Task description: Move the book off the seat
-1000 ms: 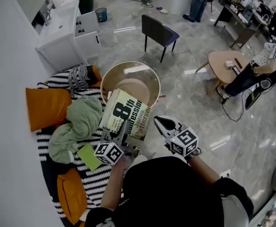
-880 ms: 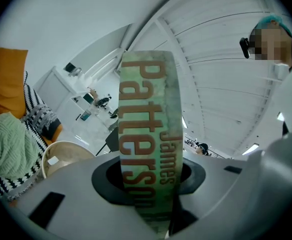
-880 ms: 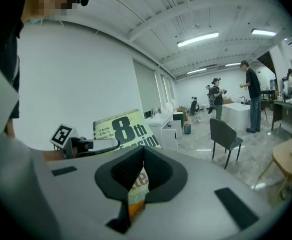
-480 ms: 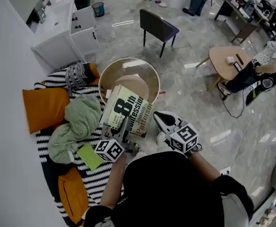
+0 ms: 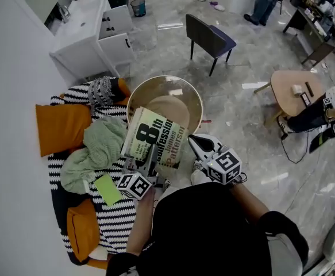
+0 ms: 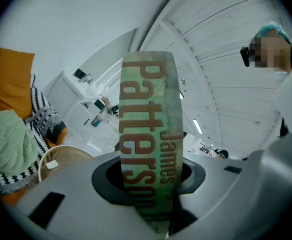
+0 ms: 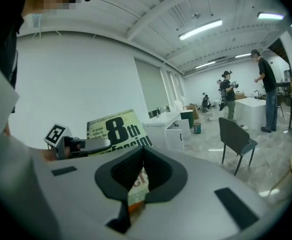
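The book [image 5: 156, 138], a pale green paperback with large black print, hangs tilted over the near rim of the round wooden table [image 5: 134, 96]. My left gripper [image 5: 151, 156] is shut on its lower edge. In the left gripper view the spine [image 6: 148, 134] stands upright between the jaws of that gripper [image 6: 153, 181]. My right gripper [image 5: 195, 141] is just right of the book, its fingers together in a point with nothing held. In the right gripper view the book's cover [image 7: 116, 131] lies ahead of my right gripper [image 7: 141, 156]. The striped seat [image 5: 112, 211] lies below left.
On the seat lie orange cushions [image 5: 62, 126], a green blanket [image 5: 95, 151] and a green pad [image 5: 107, 190]. A white cabinet [image 5: 92, 30] stands behind, a dark chair [image 5: 210, 37] beyond the table, a low wooden table [image 5: 296, 88] and a seated person's legs at right.
The book stays in my left gripper over the round table's near rim. My right gripper has drawn closer to the book's right edge. The view has shifted slightly.
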`<action>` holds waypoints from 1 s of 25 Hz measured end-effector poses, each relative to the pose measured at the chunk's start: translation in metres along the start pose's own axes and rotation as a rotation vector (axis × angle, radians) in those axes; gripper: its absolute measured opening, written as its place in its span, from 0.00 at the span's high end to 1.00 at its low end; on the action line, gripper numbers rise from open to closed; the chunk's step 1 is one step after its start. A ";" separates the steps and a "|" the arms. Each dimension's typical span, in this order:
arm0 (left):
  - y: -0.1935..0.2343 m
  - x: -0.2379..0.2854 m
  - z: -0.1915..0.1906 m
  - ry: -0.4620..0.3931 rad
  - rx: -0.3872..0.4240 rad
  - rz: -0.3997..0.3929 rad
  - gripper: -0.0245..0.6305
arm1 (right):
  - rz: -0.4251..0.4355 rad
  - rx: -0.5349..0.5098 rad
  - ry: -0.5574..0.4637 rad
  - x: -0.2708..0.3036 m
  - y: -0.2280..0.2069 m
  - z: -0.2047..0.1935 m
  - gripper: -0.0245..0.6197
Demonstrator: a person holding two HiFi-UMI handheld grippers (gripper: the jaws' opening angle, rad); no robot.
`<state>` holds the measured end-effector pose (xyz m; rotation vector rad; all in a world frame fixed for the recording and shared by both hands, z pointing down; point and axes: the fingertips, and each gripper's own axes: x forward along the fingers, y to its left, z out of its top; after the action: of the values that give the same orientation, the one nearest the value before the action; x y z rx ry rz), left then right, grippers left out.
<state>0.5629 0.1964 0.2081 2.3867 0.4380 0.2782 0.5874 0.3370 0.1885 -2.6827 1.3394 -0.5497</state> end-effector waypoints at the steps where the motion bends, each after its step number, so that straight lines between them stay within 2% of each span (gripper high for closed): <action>1: -0.003 0.005 0.000 -0.013 0.005 0.016 0.71 | 0.025 -0.003 -0.001 0.001 -0.007 0.003 0.94; 6: -0.012 0.026 -0.004 -0.078 0.036 0.101 0.71 | 0.152 -0.020 0.013 0.013 -0.039 0.009 0.94; 11: -0.006 0.026 -0.017 -0.152 0.013 0.206 0.71 | 0.270 -0.036 0.029 0.024 -0.051 0.011 0.94; 13: -0.005 0.030 -0.024 -0.165 0.003 0.228 0.71 | 0.292 -0.044 0.042 0.025 -0.059 0.010 0.94; 16: -0.004 0.044 -0.039 -0.139 -0.012 0.246 0.71 | 0.292 -0.043 0.054 0.024 -0.081 0.006 0.94; 25: 0.020 0.071 -0.083 -0.030 -0.065 0.237 0.71 | 0.184 0.051 0.127 0.021 -0.122 -0.035 0.94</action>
<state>0.6073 0.2587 0.2893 2.3764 0.1296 0.3573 0.6787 0.3974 0.2562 -2.4870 1.5623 -0.7325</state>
